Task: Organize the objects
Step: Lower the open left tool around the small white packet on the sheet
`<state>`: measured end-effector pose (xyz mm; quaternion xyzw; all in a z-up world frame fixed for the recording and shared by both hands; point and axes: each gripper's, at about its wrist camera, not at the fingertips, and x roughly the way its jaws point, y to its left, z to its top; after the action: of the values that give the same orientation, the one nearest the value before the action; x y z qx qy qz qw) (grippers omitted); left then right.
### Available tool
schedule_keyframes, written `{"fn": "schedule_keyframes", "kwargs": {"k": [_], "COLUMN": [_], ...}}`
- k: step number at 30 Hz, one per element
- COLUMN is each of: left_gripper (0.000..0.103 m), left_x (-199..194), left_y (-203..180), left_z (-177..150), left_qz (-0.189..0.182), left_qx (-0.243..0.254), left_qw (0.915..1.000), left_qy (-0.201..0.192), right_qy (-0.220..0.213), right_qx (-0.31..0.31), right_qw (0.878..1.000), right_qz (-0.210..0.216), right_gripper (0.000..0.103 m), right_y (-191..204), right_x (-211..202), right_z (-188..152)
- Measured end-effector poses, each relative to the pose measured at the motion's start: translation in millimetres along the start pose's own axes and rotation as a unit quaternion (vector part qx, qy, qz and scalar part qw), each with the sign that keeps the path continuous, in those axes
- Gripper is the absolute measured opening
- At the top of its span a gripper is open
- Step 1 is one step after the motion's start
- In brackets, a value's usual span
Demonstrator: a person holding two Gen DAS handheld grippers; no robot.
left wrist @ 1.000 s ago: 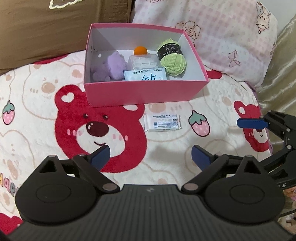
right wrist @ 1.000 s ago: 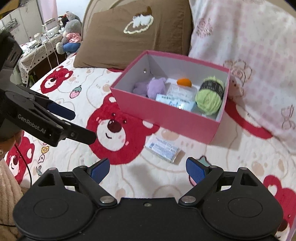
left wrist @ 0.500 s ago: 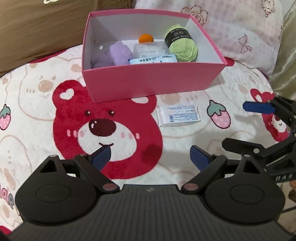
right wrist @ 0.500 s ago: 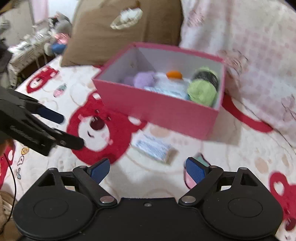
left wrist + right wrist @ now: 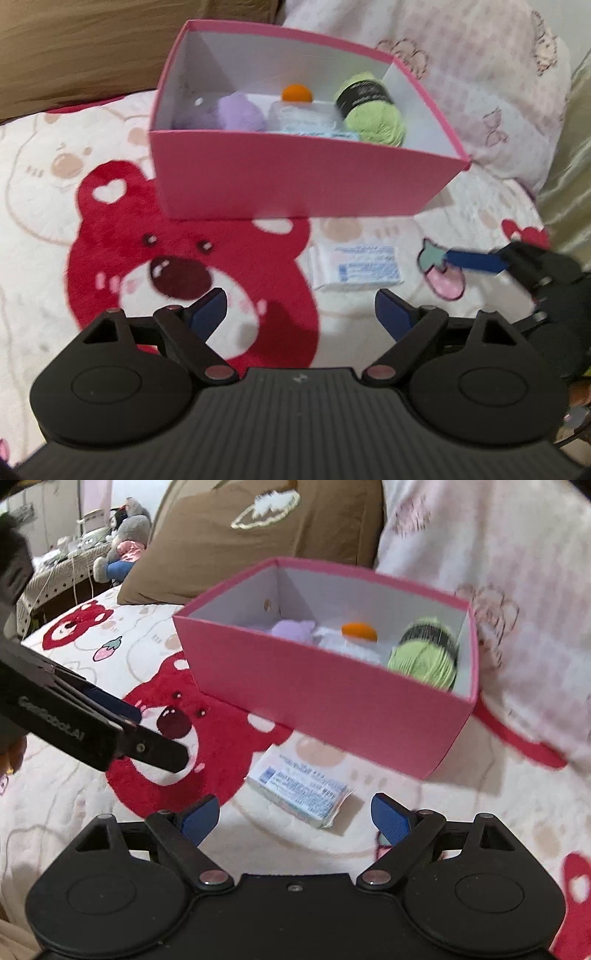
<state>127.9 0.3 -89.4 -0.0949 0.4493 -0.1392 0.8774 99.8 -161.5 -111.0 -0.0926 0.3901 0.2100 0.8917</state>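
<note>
A small white tissue pack with blue print (image 5: 356,267) (image 5: 301,794) lies on the bear blanket in front of the pink box (image 5: 295,181) (image 5: 325,698). Inside the box are green yarn (image 5: 373,114) (image 5: 424,661), an orange ball (image 5: 295,92) (image 5: 358,631), a purple plush (image 5: 236,114) (image 5: 295,631) and a clear packet (image 5: 306,118). My left gripper (image 5: 299,308) hovers just short of the pack, its jaws closing with nothing between them. My right gripper (image 5: 295,816) is open, with the pack just ahead of its fingertips and nothing held.
A brown pillow (image 5: 258,528) and a pink patterned pillow (image 5: 461,74) stand behind the box. The red bear print (image 5: 177,266) covers the blanket to the left. In the right wrist view, a cluttered side table with plush toys (image 5: 110,554) stands far left.
Both grippers have come down toward the blanket, so the box and tissue pack look nearer. The left jaws have narrowed a little. The right gripper's finger now reaches close to the pack.
</note>
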Motion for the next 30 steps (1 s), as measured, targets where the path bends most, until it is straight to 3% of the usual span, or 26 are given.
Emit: {"fn": "schedule_keyframes", "kwargs": {"k": [2, 5, 8, 13, 22, 25, 30], "left_gripper": [0.082, 0.067, 0.066, 0.065, 0.065, 0.051, 0.037], "left_x": [5, 16, 27, 34, 57, 64, 72], "left_y": [-2, -8, -9, -6, -2, -1, -4], "left_z": [0, -2, -7, -8, -1, -2, -8], "left_qz": [-0.011, -0.003, -0.011, -0.024, -0.033, -0.050, -0.063], "left_qx": [0.000, 0.006, 0.005, -0.008, -0.017, -0.024, -0.014], "left_qw": [0.9999, 0.9999, 0.9999, 0.9996, 0.9993, 0.9984, 0.9979], "left_qy": [-0.010, -0.008, 0.000, -0.011, -0.011, -0.006, 0.000], "right_qy": [0.003, 0.006, 0.010, 0.012, 0.019, 0.020, 0.027], "right_qx": [0.021, 0.046, 0.053, 0.081, 0.036, 0.050, 0.066], "right_qw": [1.000, 0.999, 0.999, 0.997, 0.999, 0.998, 0.997], "right_qz": [0.011, 0.022, 0.000, 0.000, 0.011, 0.016, 0.030], "right_gripper": [0.092, 0.091, 0.090, 0.089, 0.084, 0.084, 0.076], "right_y": [-3, -6, -5, -9, -4, -9, -11], "right_x": [9, 19, 28, 35, 45, 50, 62], "right_z": [-3, -8, -10, -14, -18, -17, -16]}}
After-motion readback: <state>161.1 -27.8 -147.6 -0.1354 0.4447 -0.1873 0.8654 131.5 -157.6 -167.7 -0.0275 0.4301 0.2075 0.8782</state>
